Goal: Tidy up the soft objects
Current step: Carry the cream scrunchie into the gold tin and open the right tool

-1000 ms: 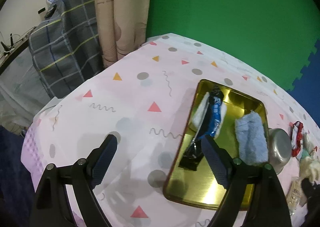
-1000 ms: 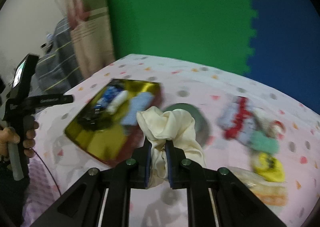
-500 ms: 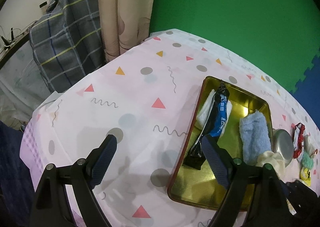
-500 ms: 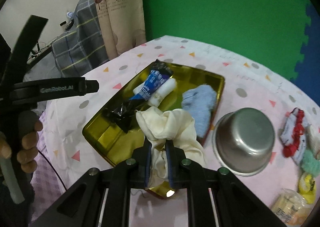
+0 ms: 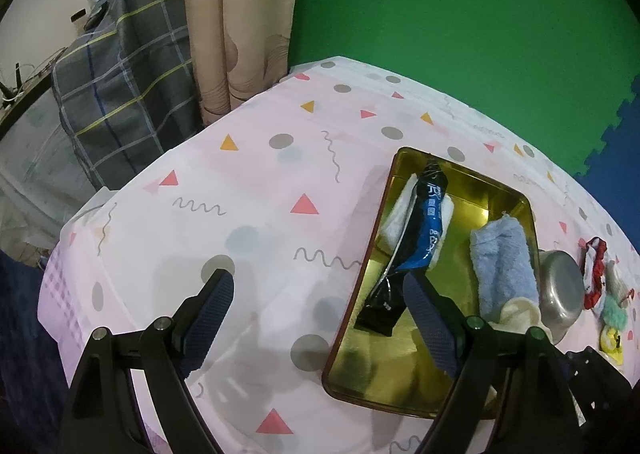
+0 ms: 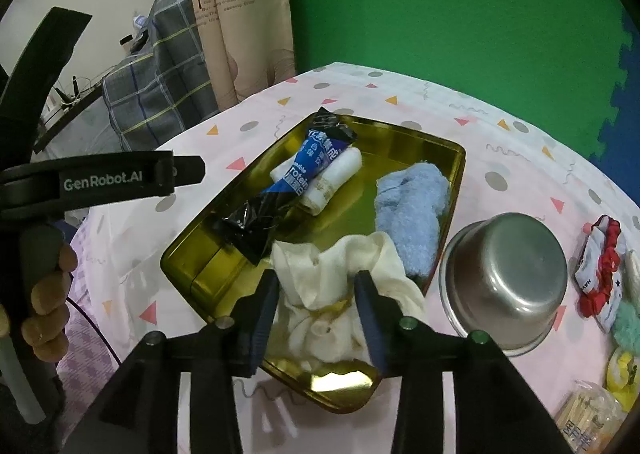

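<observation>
A cream scrunchie (image 6: pixel 340 294) lies in the near corner of the gold tray (image 6: pixel 416 142), between the fingers of my right gripper (image 6: pixel 318 286). That gripper's jaws are opening and its pads stand just off the cloth. The tray also holds a light blue towel (image 6: pixel 412 210), a white roll (image 6: pixel 332 182) and a blue and black packet (image 6: pixel 296 178). In the left wrist view the tray (image 5: pixel 352 318) sits to the right, with the scrunchie (image 5: pixel 520 312) at its near right side. My left gripper (image 5: pixel 316 318) hangs open over the tablecloth and the tray's left rim, holding nothing.
A steel bowl (image 6: pixel 508 278) stands upside down right of the tray. Beyond it lie a red and white scrunchie (image 6: pixel 600 274), a teal one (image 6: pixel 628 330), a yellow item (image 6: pixel 624 374) and a wrapped snack (image 6: pixel 588 418). A person's hand (image 6: pixel 44 294) holds the left gripper's handle.
The right gripper carried the cream scrunchie left and down over the tray, then its jaws spread and the scrunchie settled in the near corner. The left gripper stayed put.
</observation>
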The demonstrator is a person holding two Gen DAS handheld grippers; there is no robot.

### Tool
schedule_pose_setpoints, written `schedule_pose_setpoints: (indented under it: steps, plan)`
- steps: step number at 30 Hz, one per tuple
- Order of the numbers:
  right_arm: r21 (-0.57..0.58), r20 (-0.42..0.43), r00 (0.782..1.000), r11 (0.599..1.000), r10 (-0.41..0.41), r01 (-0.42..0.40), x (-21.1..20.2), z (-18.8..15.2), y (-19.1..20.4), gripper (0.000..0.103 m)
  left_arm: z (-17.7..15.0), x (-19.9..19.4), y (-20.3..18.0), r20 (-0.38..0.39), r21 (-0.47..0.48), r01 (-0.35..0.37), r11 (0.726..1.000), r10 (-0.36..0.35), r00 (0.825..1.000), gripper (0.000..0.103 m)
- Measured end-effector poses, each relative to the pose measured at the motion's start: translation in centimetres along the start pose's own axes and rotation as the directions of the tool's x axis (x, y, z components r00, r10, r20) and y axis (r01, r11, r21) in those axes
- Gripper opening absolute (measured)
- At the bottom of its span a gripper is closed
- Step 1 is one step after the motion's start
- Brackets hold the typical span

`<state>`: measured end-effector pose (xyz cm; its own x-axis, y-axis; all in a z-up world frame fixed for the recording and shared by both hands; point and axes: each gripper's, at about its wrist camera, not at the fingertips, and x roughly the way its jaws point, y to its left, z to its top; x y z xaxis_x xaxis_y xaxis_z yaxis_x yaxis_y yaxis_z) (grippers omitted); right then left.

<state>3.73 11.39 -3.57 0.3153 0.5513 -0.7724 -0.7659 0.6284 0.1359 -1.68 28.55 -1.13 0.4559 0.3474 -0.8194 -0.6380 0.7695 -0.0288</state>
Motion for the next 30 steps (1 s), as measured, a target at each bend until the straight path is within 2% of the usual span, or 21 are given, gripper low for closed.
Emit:
schedule_pose_setpoints:
  steps: [11,17,24,30]
  plan:
    - [0.042,0.044,0.999,0.999,-0.004,0.002,-3.2,-1.0,-1.5,0.044,-0.4,-0.1,-1.2,0.000,0.031,0.011,0.999,-0.011,1.000,0.084]
    - [0.101,0.083,0.995,0.994,-0.052,0.044,-6.3,-1.7,-4.9,0.044,-0.8,-0.3,-2.3,0.002,0.074,0.020,0.997,-0.021,1.000,0.085]
    - [0.212,0.095,0.977,0.963,-0.188,0.165,-11.0,-4.2,-12.0,0.044,-1.7,-1.0,-4.9,0.009,0.155,0.051,0.987,-0.053,0.999,0.085]
    - [0.330,0.058,0.946,0.900,-0.320,0.284,-15.0,-8.3,-18.5,0.044,-3.0,-2.1,-8.1,0.012,0.262,0.096,0.960,-0.103,0.995,0.085]
